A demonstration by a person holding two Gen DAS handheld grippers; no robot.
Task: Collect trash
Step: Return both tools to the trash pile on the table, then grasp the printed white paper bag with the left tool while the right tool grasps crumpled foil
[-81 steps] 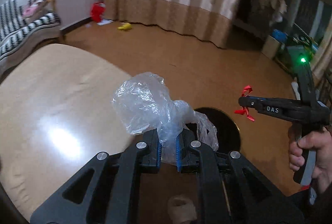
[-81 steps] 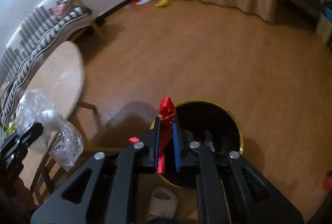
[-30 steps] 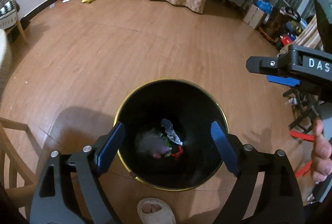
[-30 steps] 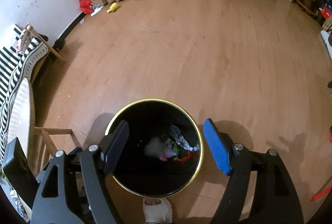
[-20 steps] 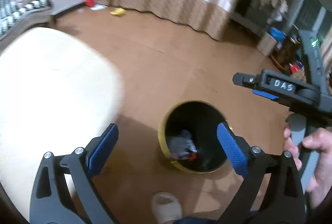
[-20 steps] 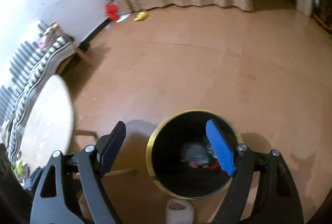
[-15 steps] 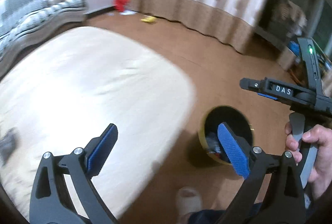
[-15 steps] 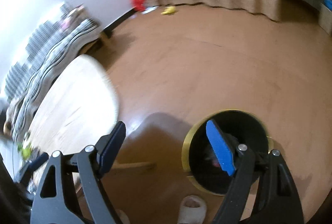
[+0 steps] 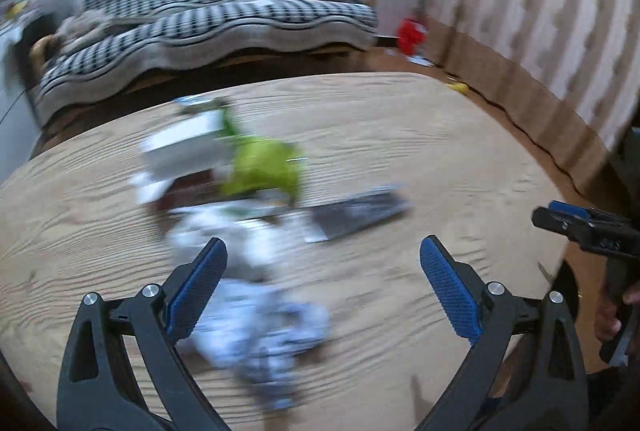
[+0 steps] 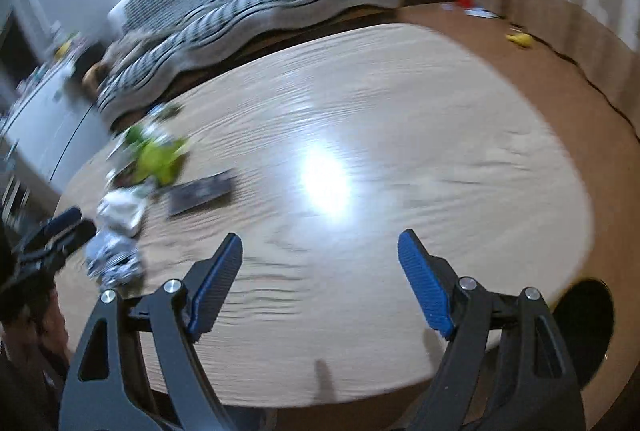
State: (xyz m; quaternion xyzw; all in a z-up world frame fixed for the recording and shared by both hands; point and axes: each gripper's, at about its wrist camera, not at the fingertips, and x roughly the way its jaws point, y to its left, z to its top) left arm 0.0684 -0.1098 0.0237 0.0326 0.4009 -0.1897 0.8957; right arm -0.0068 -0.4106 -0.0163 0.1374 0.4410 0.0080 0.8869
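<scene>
Nearby, blurred litter [image 9: 240, 215] on the table [image 9: 460, 159], beneath both hand-held grippers [image 9: 320, 295] [image 10: 320, 283], spread wide, empty.

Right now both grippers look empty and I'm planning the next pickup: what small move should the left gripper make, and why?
Probably lower the left gripper onto the crumpled white-and-blue wrapper just ahead of its left finger. Its jaws stand wide with nothing between them, and that wrapper is the nearest of the litter on the wooden table. The right gripper, also open and empty, faces bare tabletop. The view is blurred, so aim carefully.
</scene>
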